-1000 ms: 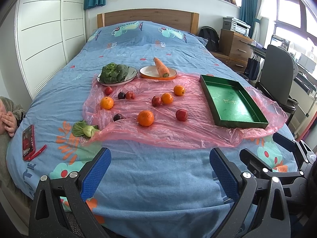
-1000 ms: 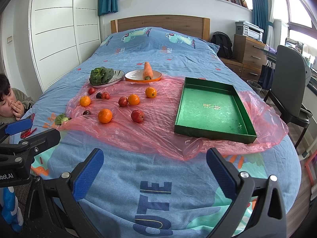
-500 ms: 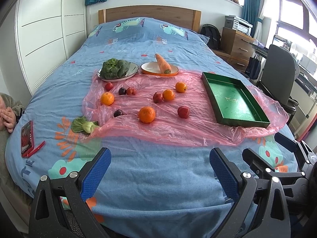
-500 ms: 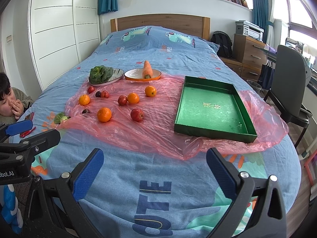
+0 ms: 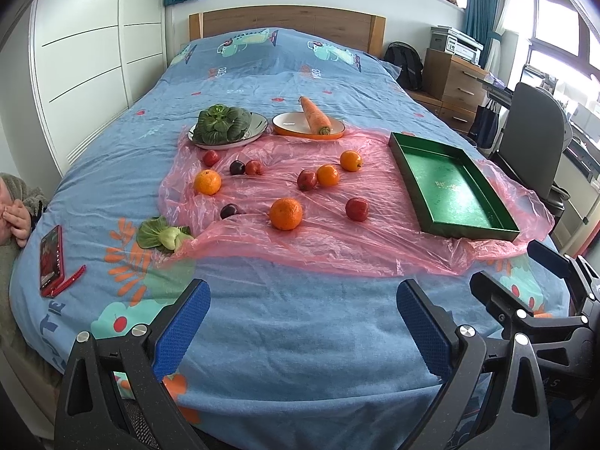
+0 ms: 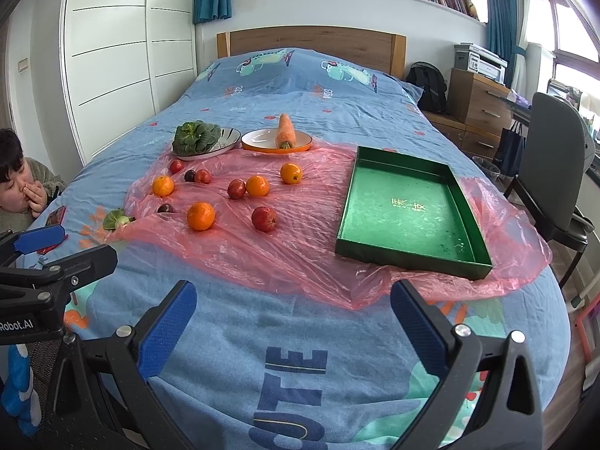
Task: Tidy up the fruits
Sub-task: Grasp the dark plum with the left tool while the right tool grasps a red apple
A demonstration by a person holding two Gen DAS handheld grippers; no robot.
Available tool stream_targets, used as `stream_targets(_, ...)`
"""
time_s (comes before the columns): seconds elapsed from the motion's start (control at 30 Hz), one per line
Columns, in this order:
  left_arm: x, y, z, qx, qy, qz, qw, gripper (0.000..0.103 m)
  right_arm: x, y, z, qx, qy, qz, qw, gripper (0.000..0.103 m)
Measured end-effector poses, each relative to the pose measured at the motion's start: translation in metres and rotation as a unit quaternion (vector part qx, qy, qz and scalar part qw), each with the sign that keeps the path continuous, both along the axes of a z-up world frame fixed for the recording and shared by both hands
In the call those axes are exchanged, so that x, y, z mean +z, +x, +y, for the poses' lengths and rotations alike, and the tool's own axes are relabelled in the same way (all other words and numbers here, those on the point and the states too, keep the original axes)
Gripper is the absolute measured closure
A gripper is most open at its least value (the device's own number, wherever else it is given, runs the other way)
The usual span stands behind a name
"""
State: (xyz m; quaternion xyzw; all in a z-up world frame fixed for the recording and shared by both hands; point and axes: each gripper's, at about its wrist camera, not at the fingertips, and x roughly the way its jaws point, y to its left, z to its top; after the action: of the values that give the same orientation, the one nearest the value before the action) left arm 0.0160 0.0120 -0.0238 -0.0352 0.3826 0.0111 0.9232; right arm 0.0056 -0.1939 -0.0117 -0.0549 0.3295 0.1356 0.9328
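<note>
I'm holding left gripper (image 5: 302,322) spread, gripping nothing, over bare blanket | right gripper (image 6: 292,322) likewise spread, gripping nothing | oranges and red fruits (image 6: 264,218) lying scattered on pink plastic sheet (image 6: 300,258) | green tray (image 6: 408,208) sitting right of them, long axis running toward headboard (image 6: 311,43).

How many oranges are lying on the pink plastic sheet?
4. Nearest orange in the middle; left orange near the sheet's left edge; middle orange touching a red fruit; far orange nearest the carrot plate. None seem hidden.
</note>
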Motion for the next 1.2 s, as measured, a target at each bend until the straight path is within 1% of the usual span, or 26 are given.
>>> stream_targets(0.2,-0.004,0.009,0.009,-0.007,0.003,0.006,1.0000,0.005,0.007,0.009,0.002,0.010,0.000,-0.004,1.000,0.000)
stream_targets(0.3,-0.006,0.011,0.018,-0.005,0.011,0.006,0.9999,0.005,0.011,0.016,0.005,0.020,-0.001,-0.005,1.000,0.000)
stream_targets(0.37,-0.009,0.013,0.026,-0.003,0.010,0.008,0.9999,0.005,0.013,0.022,0.008,0.029,0.000,-0.006,1.000,0.000)
stream_targets(0.53,-0.022,0.026,0.052,0.018,0.008,0.026,0.9995,0.005,0.010,0.043,0.020,0.062,0.010,0.005,0.998,0.000)
stream_targets(0.63,-0.025,0.037,0.069,0.036,0.005,0.025,0.9990,0.005,0.004,0.059,0.029,0.079,0.013,0.014,0.997,0.000)
stream_targets(0.73,-0.025,0.054,0.086,0.051,-0.006,0.023,0.9984,0.007,-0.003,0.076,0.037,0.094,0.020,0.022,0.995,0.000)
stream_targets(0.83,-0.028,0.075,0.103,0.058,-0.034,0.027,0.9973,0.020,-0.011,0.094,0.046,0.108,0.032,0.034,0.993,0.000)
stream_targets(0.9,-0.032,0.090,0.110,0.061,-0.056,0.033,0.9960,0.032,-0.017,0.105,0.051,0.118,0.040,0.043,0.991,0.000)
stream_targets(1.03,-0.041,0.120,0.119,0.065,-0.075,0.034,0.9945,0.035,-0.028,0.127,0.060,0.128,0.048,0.058,0.989,0.000)
stream_targets(1.17,-0.057,0.146,0.120,0.063,-0.087,0.043,0.9932,0.051,-0.039,0.145,0.067,0.133,0.053,0.068,0.987,0.000)
stream_targets(1.2,-0.062,0.151,0.121,0.063,-0.090,0.045,0.9929,0.053,-0.042,0.148,0.067,0.133,0.053,0.071,0.987,0.000)
